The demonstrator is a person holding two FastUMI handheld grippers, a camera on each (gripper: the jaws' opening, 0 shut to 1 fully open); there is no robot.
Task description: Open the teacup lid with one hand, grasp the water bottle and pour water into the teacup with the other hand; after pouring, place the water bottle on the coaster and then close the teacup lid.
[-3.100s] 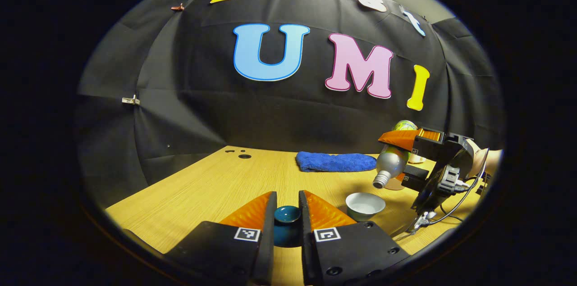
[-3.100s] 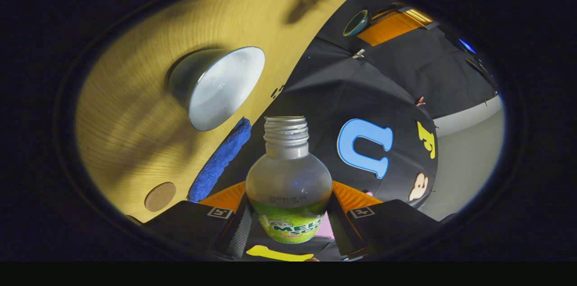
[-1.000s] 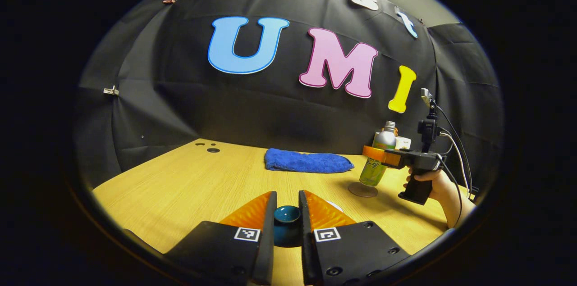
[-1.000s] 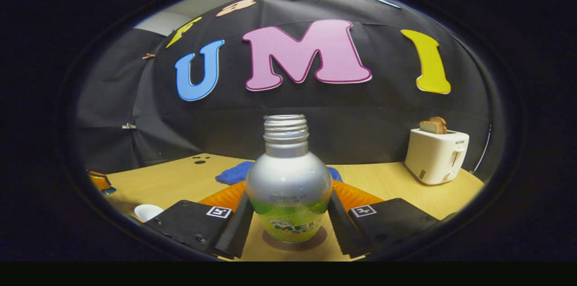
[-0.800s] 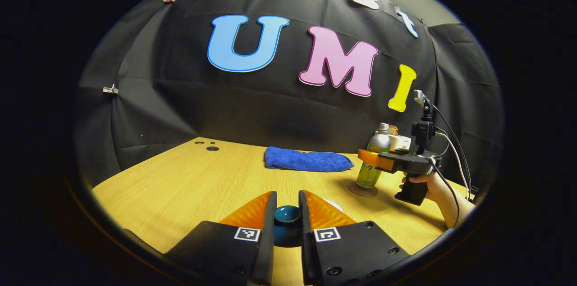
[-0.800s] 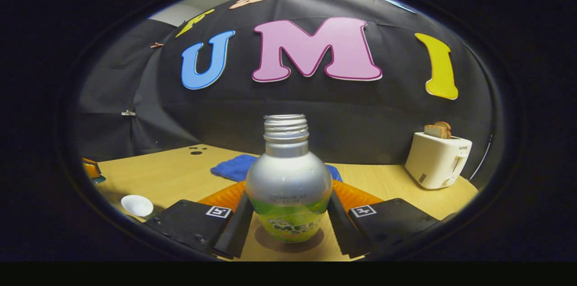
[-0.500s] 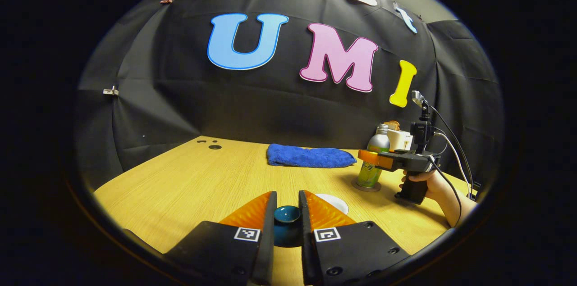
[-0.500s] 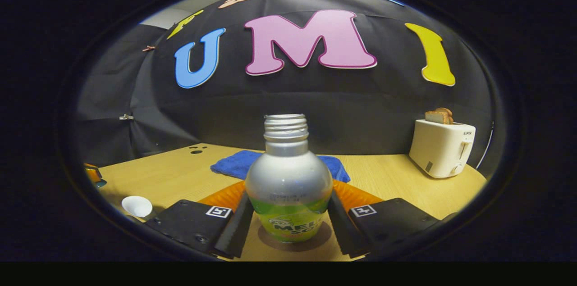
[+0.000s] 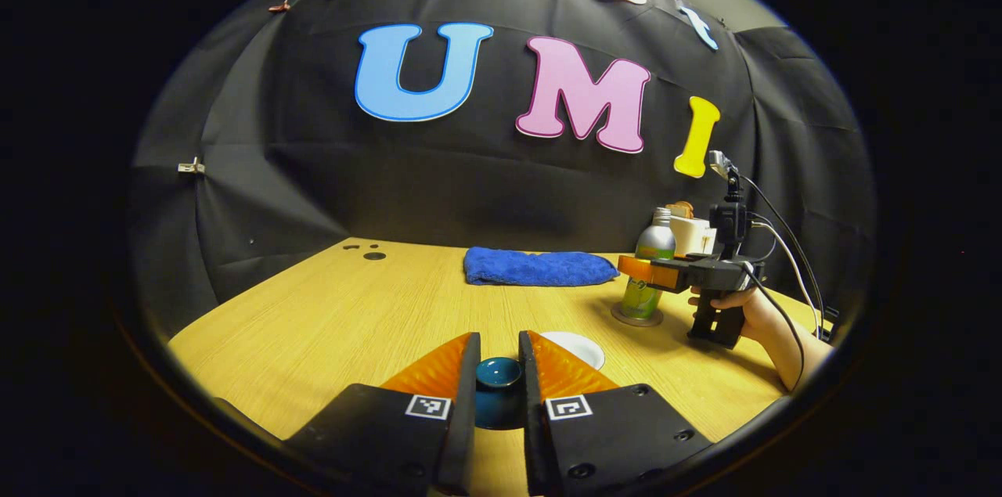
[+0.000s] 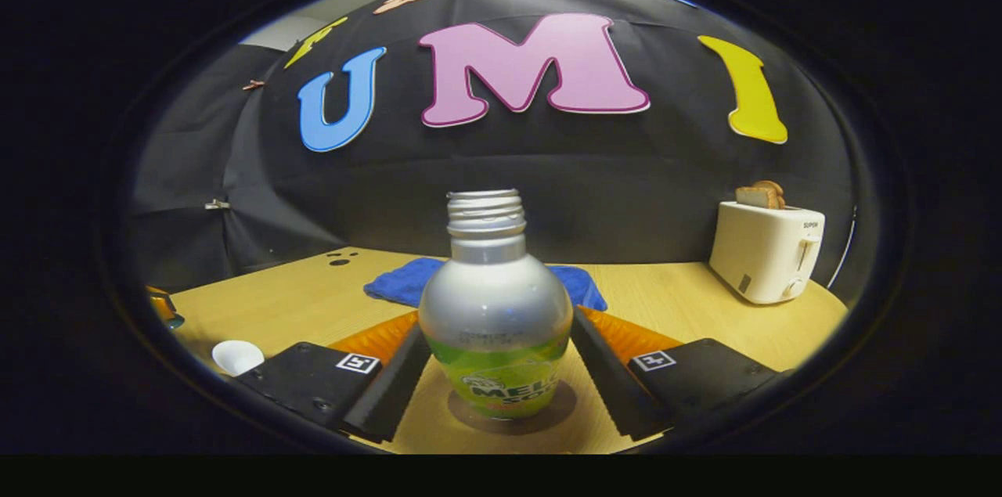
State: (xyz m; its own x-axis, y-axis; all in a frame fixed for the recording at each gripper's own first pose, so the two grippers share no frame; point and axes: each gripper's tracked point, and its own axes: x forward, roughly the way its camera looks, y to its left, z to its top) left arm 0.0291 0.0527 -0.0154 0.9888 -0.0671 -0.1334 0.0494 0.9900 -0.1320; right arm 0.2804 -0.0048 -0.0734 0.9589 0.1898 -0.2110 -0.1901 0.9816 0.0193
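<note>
Your right tongs [image 10: 501, 372] spread wide either side of the bottle [image 10: 495, 325] standing upright on the coaster [image 10: 513, 412], your left tongs [image 9: 499, 376] clamped on the lid [image 9: 499, 387], cup [image 9: 575, 346] just beyond.

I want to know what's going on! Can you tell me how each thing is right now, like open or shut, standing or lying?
Water bottle: upright on the coaster, cap off.
Coaster: flat on the table, under the bottle.
Right gripper: open, fingers apart beside the bottle.
Teacup lid: off the cup, pinched in the left gripper.
Left gripper: shut on the lid.
Teacup: uncovered, on the table.
Blue towel: lying bunched on the table.
Toaster: toast sticking up.
</note>
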